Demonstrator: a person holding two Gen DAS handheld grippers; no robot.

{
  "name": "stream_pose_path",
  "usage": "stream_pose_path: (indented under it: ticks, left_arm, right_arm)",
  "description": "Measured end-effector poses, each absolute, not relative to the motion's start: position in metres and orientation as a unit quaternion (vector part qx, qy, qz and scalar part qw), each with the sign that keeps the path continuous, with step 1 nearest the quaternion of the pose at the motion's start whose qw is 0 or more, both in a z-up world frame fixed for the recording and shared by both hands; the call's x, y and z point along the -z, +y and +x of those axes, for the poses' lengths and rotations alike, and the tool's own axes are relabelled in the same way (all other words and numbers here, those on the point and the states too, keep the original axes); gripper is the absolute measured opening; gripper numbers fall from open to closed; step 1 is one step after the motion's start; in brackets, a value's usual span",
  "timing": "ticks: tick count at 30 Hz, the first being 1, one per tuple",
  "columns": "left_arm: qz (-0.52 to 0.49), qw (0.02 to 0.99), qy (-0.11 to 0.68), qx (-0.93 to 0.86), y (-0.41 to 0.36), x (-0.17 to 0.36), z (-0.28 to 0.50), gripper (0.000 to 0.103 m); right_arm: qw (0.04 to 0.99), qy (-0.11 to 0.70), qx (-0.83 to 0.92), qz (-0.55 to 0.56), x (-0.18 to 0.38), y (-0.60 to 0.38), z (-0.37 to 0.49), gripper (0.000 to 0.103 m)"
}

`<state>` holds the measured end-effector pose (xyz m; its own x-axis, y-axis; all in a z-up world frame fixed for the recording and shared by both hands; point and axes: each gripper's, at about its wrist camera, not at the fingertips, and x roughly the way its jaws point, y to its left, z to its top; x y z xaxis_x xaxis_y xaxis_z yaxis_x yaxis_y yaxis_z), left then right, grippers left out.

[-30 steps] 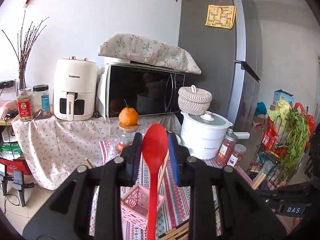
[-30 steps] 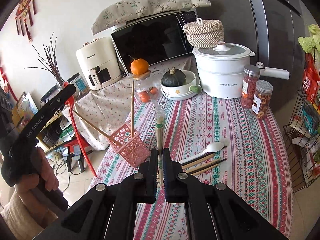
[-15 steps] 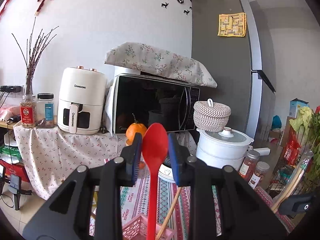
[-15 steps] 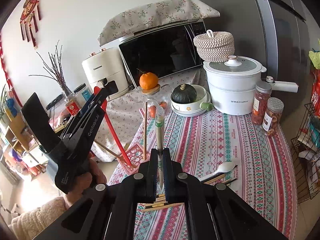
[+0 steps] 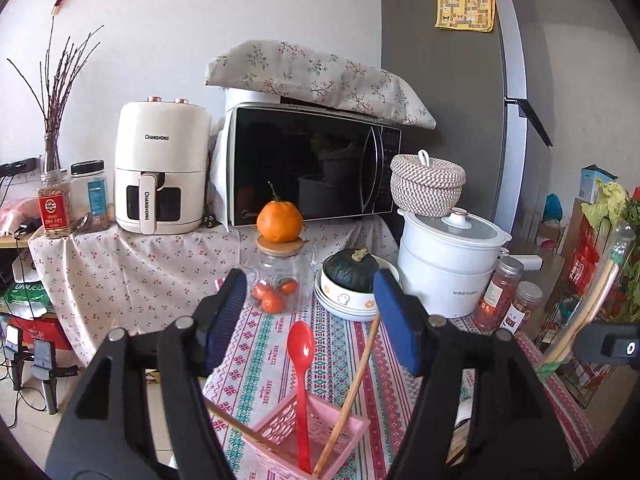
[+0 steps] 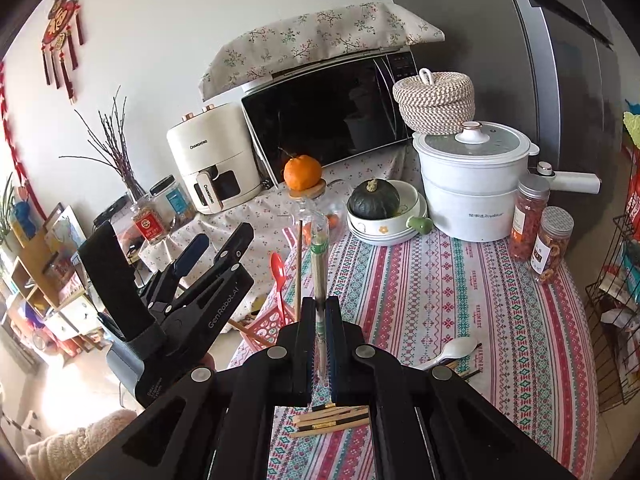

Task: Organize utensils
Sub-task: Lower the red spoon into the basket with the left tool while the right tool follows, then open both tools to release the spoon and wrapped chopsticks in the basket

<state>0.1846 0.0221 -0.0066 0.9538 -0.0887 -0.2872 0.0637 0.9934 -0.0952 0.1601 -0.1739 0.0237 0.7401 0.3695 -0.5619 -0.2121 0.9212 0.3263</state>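
A red spoon (image 5: 301, 376) stands upright in the pink basket (image 5: 336, 436) with a wooden chopstick (image 5: 352, 392). My left gripper (image 5: 308, 320) is open above the basket, its jaws wide apart and empty; it also shows in the right wrist view (image 6: 218, 246). My right gripper (image 6: 320, 316) is shut on a plastic-wrapped pair of chopsticks (image 6: 319, 264) and holds it upright over the table. The red spoon (image 6: 279, 280) and basket (image 6: 266, 326) show left of it. A white spoon (image 6: 452, 352) and loose chopsticks (image 6: 332, 422) lie on the tablecloth.
Behind the basket stand a glass jar with an orange on top (image 5: 279, 276), a bowl holding a squash (image 5: 352, 284), a white pot (image 5: 448, 264) and two spice jars (image 6: 540, 224). A wire rack (image 6: 616, 312) is at the right edge.
My left gripper has opened and let go of the red spoon, which now stands in the pink basket. The right gripper still holds the wrapped chopsticks.
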Motion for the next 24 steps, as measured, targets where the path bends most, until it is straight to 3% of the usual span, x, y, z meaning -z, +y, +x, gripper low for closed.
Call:
stream_pose_path:
  ticks: [7, 16, 24]
  left_arm:
    - [-0.067, 0.969, 0.236, 0.011, 0.055, -0.01, 0.155, 0.081]
    - [-0.072, 0.929, 0.363, -0.016, 0.084, 0.028, 0.132, 0.084]
    - [-0.065, 0.912, 0.405, -0.018, 0.091, 0.053, 0.138, 0.084]
  right_arm:
    - [0.93, 0.297, -0.175, 0.13, -0.044, -0.156, 0.165, 0.005]
    - [0.923, 0.315, -0.181, 0.123, -0.031, -0.121, 0.192, 0.005]
    - [0.903, 0.372, -0.177, 0.122, 0.006, -0.105, 0.223, 0.005]
